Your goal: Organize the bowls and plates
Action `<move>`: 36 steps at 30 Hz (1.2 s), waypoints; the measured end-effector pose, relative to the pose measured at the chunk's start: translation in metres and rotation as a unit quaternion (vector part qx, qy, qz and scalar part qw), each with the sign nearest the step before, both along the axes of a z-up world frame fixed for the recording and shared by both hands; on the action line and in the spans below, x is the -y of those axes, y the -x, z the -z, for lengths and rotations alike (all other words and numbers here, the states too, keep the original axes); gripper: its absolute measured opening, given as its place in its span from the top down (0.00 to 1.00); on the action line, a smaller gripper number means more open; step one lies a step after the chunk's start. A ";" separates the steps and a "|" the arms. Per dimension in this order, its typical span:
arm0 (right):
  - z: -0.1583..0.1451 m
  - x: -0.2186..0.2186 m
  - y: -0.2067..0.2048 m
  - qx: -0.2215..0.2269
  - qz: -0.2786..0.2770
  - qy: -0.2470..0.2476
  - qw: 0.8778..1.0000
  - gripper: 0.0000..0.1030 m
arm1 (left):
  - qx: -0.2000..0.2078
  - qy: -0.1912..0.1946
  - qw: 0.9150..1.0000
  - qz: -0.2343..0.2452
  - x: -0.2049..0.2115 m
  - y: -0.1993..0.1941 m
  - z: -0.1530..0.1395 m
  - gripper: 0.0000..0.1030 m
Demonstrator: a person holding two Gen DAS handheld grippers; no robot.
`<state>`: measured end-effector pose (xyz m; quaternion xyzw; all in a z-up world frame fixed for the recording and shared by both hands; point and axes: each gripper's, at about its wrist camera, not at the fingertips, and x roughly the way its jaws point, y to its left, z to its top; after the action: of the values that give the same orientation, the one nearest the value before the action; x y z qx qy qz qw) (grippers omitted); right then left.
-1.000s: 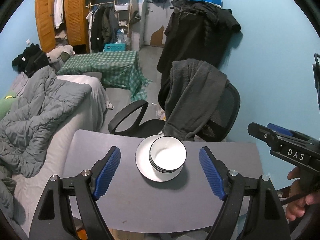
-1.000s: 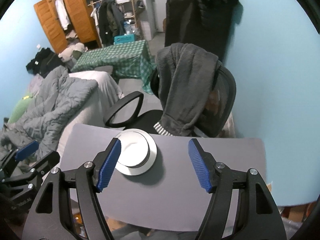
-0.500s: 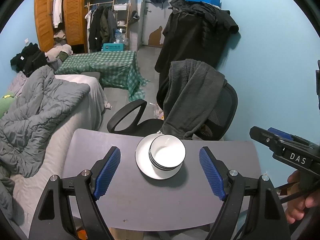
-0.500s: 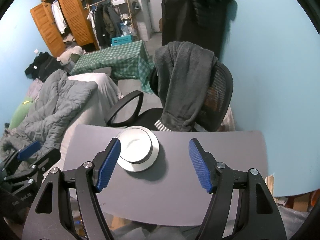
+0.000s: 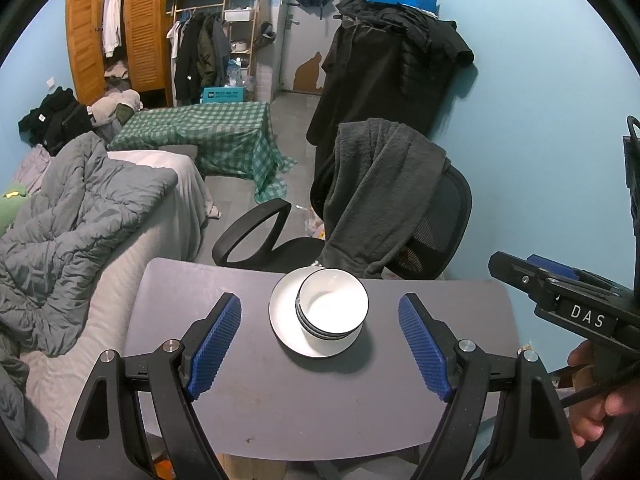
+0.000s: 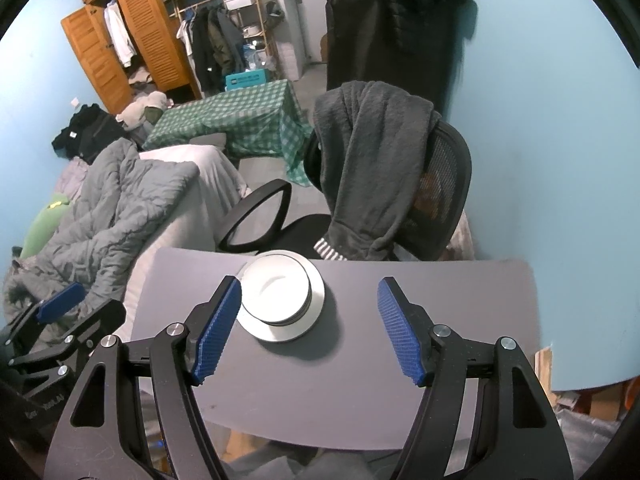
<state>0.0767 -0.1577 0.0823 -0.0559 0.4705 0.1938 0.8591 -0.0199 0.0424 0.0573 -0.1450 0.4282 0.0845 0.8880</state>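
— So, where do the dishes sit?

— White bowls [image 5: 333, 312] are nested in a stack on a white plate [image 5: 286, 326], toward the far edge of the grey bench [image 5: 280, 400], just in front of the office chair [image 5: 440, 220] with the dark fleece [image 5: 380, 188] draped over its back.

— And the left gripper [image 5: 320, 344]?

— It hovers above the near half of the bench, pointing forward and down at the stack. Its blue fingers [image 5: 216, 340] stand wide apart, one on each side of the plate, touching nothing.

— The right gripper [image 6: 308, 328]?

— Same pose: raised over the bench, tilted down, fingers [image 6: 400, 332] spread and holding nothing. From its view the stack lies near its left finger. In the left wrist view it shows at the right edge, gripped in the person's hand [image 5: 596, 412], well apart from the dishes.
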 end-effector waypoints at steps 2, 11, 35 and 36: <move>0.000 0.000 0.000 0.000 0.000 0.000 1.000 0.32 | -0.001 0.000 1.000 0.000 0.000 0.000 0.000 0.20; -0.001 -0.001 0.002 -0.002 0.005 0.000 1.000 0.32 | -0.002 -0.001 1.000 0.003 0.000 -0.002 -0.002 0.20; 0.007 -0.011 0.000 -0.004 -0.010 -0.001 1.000 0.32 | -0.016 -0.024 1.000 -0.005 -0.008 -0.016 -0.004 0.20; 0.008 -0.012 -0.001 -0.005 -0.012 -0.002 1.000 0.32 | -0.017 -0.024 1.000 -0.006 -0.008 -0.016 -0.004 0.20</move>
<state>0.0778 -0.1459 0.0744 -0.0592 0.4733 0.2047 0.8547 -0.0038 0.0509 0.0610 -0.1242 0.4400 0.1022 0.8835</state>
